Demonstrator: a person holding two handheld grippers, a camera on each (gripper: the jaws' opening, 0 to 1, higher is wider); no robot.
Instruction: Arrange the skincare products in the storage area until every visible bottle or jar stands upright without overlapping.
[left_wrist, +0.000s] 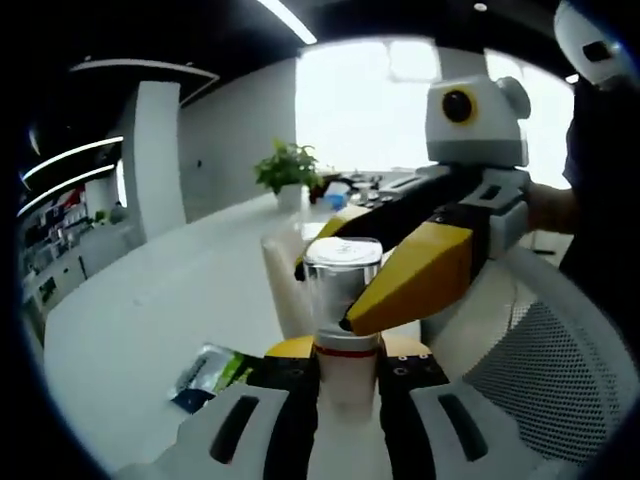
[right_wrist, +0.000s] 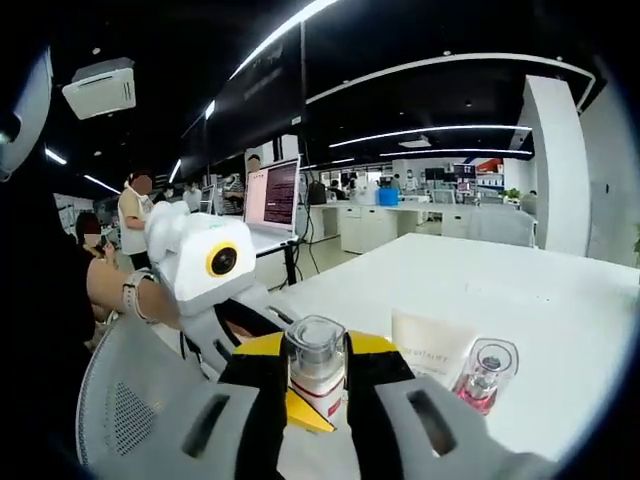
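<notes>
A skincare bottle (left_wrist: 343, 275) with a clear cap, a white body and a red band is held up in the air between both grippers. My left gripper (left_wrist: 345, 350) is shut on its white body from below. Coming in from the right, my right gripper (left_wrist: 325, 297) has its yellow jaws closed on either side of the clear cap. In the right gripper view the same bottle (right_wrist: 316, 370) stands between my right gripper's (right_wrist: 316, 350) jaws, and the left gripper (right_wrist: 300, 410) reaches in from the left. A small glass bottle with pink liquid (right_wrist: 485, 375) stands upright on the white table (right_wrist: 540, 300).
A cream box (left_wrist: 285, 285) stands behind the held bottle, seen as a white lettered box (right_wrist: 430, 345) in the other view. A dark green sachet (left_wrist: 210, 375) lies flat on the table (left_wrist: 150, 310). A mesh chair (left_wrist: 545, 365) is close by. A potted plant (left_wrist: 285, 170) stands further off.
</notes>
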